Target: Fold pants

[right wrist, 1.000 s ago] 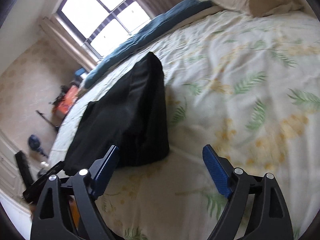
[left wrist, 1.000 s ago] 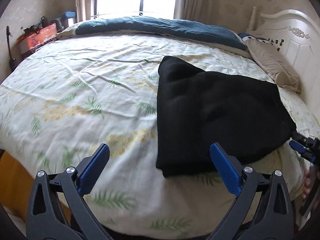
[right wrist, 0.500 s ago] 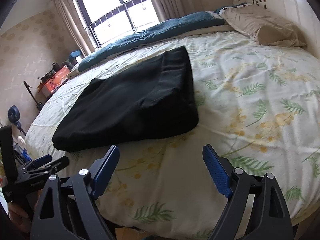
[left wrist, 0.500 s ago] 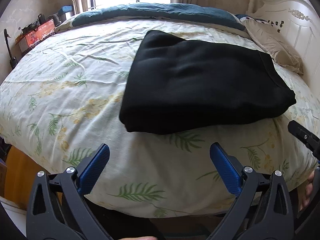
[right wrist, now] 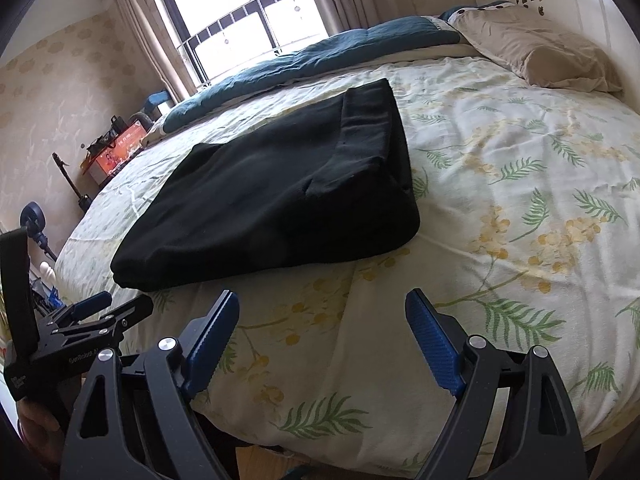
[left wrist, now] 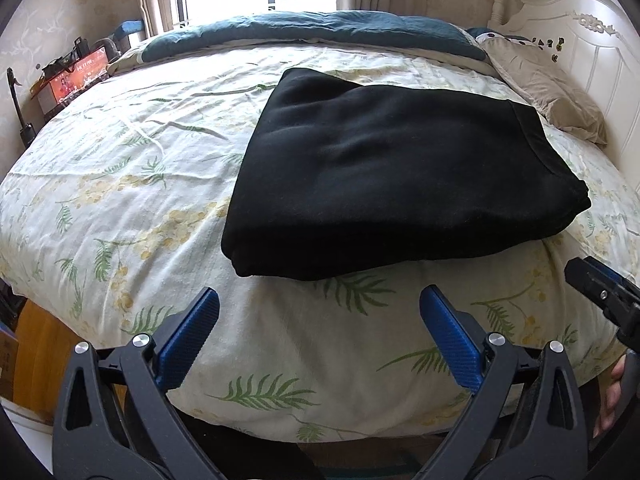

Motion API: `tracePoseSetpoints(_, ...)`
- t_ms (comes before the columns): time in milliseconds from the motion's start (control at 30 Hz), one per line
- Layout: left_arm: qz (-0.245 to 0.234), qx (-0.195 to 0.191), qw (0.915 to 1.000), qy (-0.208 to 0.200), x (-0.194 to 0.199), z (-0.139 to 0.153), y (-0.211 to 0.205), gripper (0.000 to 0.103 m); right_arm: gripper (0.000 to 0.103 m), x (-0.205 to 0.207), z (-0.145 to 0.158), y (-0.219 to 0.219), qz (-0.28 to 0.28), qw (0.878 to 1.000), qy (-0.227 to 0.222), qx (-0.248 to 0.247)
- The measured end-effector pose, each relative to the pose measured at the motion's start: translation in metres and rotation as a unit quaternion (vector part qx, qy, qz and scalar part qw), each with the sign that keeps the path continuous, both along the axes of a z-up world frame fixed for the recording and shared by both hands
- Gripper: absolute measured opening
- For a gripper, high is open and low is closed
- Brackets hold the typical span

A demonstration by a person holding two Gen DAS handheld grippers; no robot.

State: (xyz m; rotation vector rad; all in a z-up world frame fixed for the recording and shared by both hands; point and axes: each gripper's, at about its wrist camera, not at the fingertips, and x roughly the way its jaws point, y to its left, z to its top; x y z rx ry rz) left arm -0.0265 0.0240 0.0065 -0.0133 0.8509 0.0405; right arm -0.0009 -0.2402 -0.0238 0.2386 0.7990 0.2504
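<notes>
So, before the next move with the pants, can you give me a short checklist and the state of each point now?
1. Pants lie folded as one compact rectangle on the bed cover: ok.
2. Left gripper open, nothing between its fingers: ok.
3. Right gripper open, nothing between its fingers: ok.
4. Both grippers clear of the cloth, held off the near edge of the bed: ok.
5. Layers aligned at the corner nearest the right gripper: not ok, an inner layer's edge shows there.
6. Underside of the stack smooth: cannot tell, it is hidden.
7. Beige pillow apart from the pants: ok.
</notes>
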Motion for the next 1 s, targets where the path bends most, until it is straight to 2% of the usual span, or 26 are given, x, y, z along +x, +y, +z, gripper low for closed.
tracePoseSetpoints(300, 0.004, 0.017, 0.9999, 0.0, 0.003, 0.001, -0.005, 0.1, 0.084, 0.0, -0.003, 0.004, 0.006, 1.0, 0.007, -0.003)
tracePoseSetpoints(1000, 0.002, 0.011, 0.9999, 0.004, 0.0, -0.001, -0.007, 0.1, 0.084, -0.003, -0.008, 0.011, 0.015, 1.0, 0.016, -0.004)
